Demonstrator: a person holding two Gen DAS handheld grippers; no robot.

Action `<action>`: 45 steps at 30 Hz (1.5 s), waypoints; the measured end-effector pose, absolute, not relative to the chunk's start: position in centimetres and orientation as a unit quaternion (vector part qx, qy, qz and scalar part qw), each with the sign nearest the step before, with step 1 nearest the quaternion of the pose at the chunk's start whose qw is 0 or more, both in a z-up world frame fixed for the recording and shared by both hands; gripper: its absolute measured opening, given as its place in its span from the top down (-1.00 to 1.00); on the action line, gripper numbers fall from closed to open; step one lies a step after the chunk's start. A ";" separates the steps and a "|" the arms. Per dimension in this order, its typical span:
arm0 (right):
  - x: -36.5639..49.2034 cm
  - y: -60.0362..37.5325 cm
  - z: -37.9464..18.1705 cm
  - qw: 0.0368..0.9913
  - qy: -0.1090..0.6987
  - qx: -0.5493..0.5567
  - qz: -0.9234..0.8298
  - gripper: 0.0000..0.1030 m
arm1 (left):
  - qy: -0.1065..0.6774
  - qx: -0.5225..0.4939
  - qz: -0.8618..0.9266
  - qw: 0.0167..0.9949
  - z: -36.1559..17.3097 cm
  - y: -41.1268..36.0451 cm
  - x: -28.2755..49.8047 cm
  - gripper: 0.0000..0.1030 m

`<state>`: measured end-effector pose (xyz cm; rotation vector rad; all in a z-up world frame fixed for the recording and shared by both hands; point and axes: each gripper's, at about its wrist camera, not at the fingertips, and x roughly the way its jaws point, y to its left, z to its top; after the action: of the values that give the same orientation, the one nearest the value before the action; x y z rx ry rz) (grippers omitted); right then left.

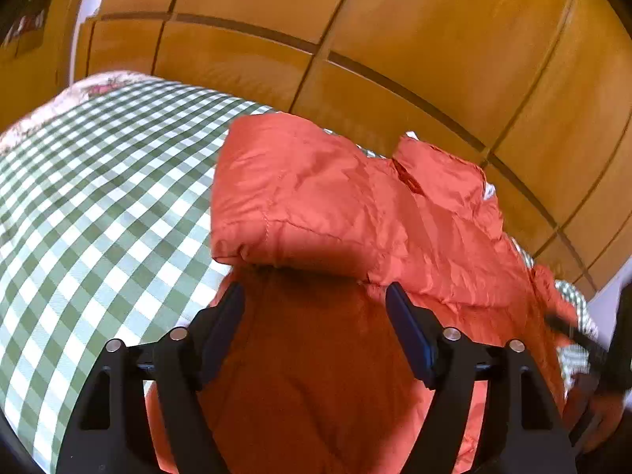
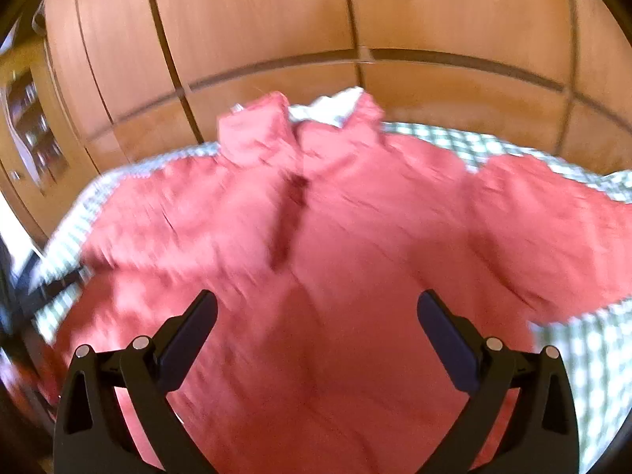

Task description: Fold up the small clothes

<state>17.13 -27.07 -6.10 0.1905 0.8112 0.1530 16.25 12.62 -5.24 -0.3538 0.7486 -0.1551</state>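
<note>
Crumpled red shirt [image 2: 316,237], sleeve folded inward

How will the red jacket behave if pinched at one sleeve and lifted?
Likely floppy: the jacket lies creased, one sleeve already folded over the body. Probably light for its bulk, as it looks thin and puffy. Its sheen hints it may slip on the checked cloth or between the fingers.

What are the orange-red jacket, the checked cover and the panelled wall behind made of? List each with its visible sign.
Orange-red jacket: thin, crinkly synthetic shell, probably nylon or polyester; sharp creases, slight sheen, stitched seams.
Green-and-white checked cover: woven fabric, likely cotton, matte; a printed plastic cloth cannot be ruled out.
Wall panels: wood or wood veneer, smooth satin finish; warm grain-like streaks, dark joint lines.
</note>
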 end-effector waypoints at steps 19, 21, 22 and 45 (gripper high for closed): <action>22.6 -28.3 -10.7 0.891 0.394 0.218 0.062 0.89 | 0.441 -0.215 0.008 0.871 -7.9 16.0 23.6 -0.42; 22.3 -28.2 -10.9 0.895 0.390 0.206 0.060 0.90 | 0.431 -0.218 0.013 0.875 -7.9 16.3 24.1 -0.42; 22.3 -27.8 -10.9 0.898 0.389 0.197 0.058 0.90 | 0.429 -0.221 0.027 0.875 -7.9 16.8 24.3 -0.42; 22.3 -25.1 -10.8 0.912 0.385 0.120 0.078 -0.08 | 0.354 -0.245 0.140 0.892 -3.8 21.2 17.8 -0.83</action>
<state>22.27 -25.08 -10.82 0.2468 0.7927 0.1613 17.78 21.17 -3.77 -0.5088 0.7347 0.2915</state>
